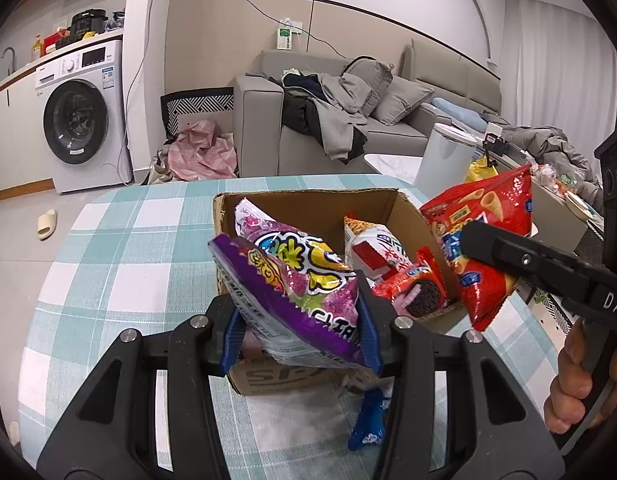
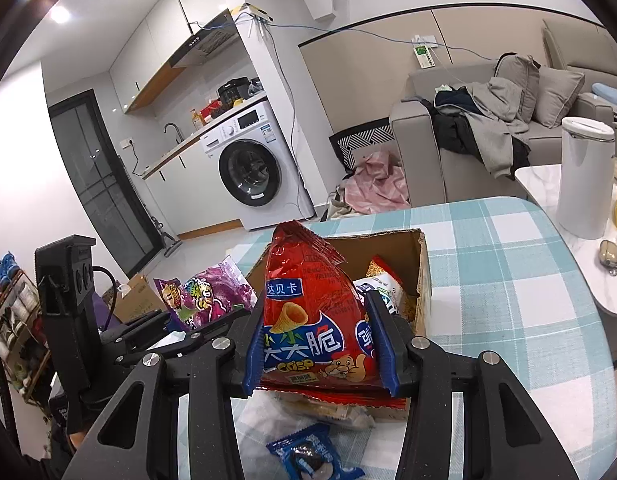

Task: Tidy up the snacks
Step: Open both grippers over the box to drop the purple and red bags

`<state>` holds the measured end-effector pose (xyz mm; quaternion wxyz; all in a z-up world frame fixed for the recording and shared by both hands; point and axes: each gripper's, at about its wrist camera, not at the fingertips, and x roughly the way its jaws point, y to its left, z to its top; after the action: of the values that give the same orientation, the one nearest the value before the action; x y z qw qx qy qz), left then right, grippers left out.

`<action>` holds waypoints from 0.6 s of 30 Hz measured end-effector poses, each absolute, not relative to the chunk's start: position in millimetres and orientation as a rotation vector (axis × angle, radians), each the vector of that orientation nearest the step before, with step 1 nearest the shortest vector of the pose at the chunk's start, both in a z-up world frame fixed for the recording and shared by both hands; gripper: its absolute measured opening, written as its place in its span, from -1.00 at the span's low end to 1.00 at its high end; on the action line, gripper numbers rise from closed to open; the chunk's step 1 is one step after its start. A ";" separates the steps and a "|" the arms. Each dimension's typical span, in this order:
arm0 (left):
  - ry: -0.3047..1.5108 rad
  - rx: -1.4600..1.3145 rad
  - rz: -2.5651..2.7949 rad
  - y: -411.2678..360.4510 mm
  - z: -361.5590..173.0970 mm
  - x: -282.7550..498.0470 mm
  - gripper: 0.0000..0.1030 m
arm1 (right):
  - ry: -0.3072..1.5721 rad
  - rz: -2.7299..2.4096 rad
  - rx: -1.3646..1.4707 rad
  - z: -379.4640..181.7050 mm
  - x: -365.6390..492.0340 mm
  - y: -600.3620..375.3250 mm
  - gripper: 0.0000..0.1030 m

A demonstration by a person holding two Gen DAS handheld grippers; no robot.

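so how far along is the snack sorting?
Done: an Oreo pack and a white-red pack already lie in the box. In hand: left gripper grips the purple bag, right gripper the red bag. Left: the blue packet on the table.

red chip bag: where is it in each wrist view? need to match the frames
Left wrist: red chip bag at right of centre, over the right edge of the cardboard box, pinched by the right gripper.
Right wrist: red chip bag at centre, between the blue pads, in front of the box.
Shared landmark: washing machine.
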<state>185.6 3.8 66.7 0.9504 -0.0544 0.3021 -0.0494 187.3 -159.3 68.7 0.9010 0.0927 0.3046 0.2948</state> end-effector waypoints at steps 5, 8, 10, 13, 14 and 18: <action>0.615 -0.112 -0.097 4.0 61.2 199.8 -0.14 | 0.638 0.602 0.200 66.6 199.5 -151.7 -0.10; 0.624 -0.109 -0.093 4.1 56.6 206.7 -0.14 | 0.648 0.594 0.198 63.9 208.2 -146.9 -0.10; 0.628 -0.108 -0.092 4.1 53.2 209.9 -0.14 | 0.656 0.588 0.199 61.7 213.3 -145.3 -0.10; 0.626 -0.102 -0.096 3.1 51.1 212.9 -0.14 | 0.666 0.580 0.202 58.2 219.8 -144.1 -0.10; 0.628 -0.100 -0.094 3.0 50.1 214.1 -0.13 | 0.669 0.576 0.205 57.0 221.8 -144.0 -0.10; 0.632 -0.099 -0.094 1.7 46.9 217.8 -0.14 | 0.678 0.570 0.202 52.5 227.8 -143.0 -0.10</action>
<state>217.8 1.7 46.9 0.9481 -0.0488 0.3107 -0.0462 227.8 -143.0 52.5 0.8986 0.0974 0.3276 0.2752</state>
